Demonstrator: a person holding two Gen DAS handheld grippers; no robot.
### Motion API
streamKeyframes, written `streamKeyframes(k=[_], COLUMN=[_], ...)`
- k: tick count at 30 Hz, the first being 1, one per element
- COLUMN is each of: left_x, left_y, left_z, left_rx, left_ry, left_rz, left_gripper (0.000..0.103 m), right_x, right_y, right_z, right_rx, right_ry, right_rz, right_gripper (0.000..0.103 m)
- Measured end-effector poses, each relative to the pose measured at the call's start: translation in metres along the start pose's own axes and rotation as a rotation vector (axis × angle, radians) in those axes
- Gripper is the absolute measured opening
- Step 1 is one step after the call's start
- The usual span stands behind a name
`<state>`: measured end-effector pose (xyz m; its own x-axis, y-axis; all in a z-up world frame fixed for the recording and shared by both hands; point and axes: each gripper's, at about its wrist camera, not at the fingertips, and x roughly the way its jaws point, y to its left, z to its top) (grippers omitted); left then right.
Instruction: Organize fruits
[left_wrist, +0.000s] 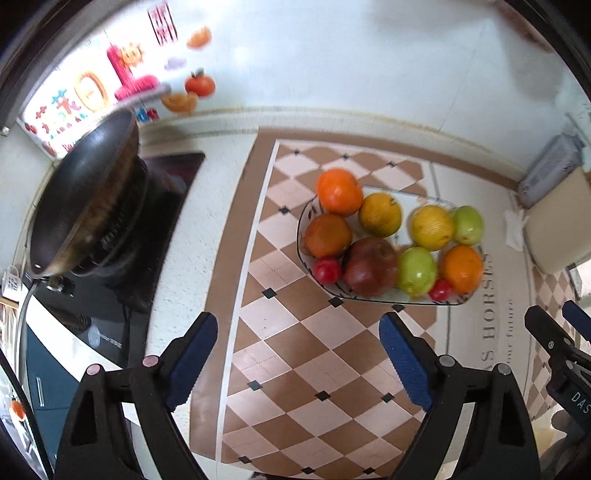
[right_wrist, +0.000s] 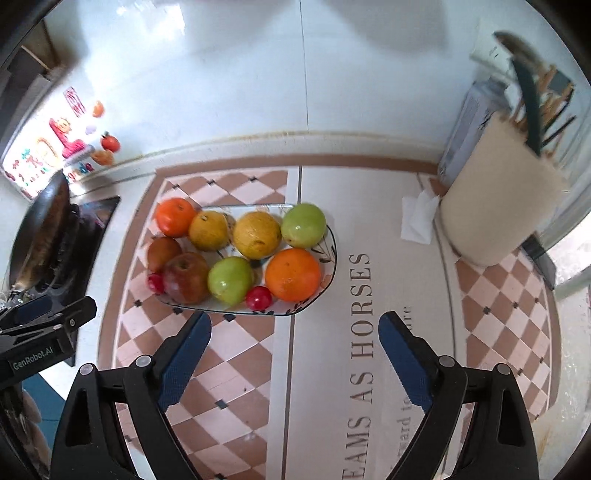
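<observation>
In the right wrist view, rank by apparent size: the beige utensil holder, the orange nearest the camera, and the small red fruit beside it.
1. Beige utensil holder, clearly largest.
2. Orange.
3. Small red fruit, clearly smallest.
The fisheye lens distorts the holder near the edge, but the gaps are wide enough.

— We can't read the mat (right_wrist: 364, 332) lettering whole; our jaws cover part.
— And the wok (left_wrist: 79, 199) is blurred, the stickers (left_wrist: 92, 88) too smeared for us to read.
</observation>
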<state>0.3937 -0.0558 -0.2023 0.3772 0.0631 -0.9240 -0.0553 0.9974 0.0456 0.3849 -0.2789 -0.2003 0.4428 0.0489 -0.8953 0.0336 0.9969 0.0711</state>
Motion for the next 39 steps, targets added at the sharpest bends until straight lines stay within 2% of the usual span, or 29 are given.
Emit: streamKeyframes(k=[11,25,32,39], left_x=[-0.106,-0.212,-0.250,-0.272], left_y=[0.012,0.036,0.043,0.041], left_z=[-0.059,-0.145,-0.175,-0.194], left_rx=[0.069,0.098,0.090,0.078], left_ry=[-0.168,-0.299,-0.368,-0.386], left_rz=[-0.056,-0.116,-0.106,-0.115], left_gripper=[0.090,0.090,0.090,0.090], right_x=[-0.126,-0.266,-0.311,-0.339], right_y=[0.021,0.050,0.054,0.052], right_z=[-0.065,-0.167,-0.196,-0.210], right_rx=[0.038,0.033,0.024,0.002], right_ry=[-0.145,-0.295,-0.340,-0.363], right_rz=[0.006,-0.015,-0.011,0.017], right_gripper=[0.094,0.099,0.100,0.100])
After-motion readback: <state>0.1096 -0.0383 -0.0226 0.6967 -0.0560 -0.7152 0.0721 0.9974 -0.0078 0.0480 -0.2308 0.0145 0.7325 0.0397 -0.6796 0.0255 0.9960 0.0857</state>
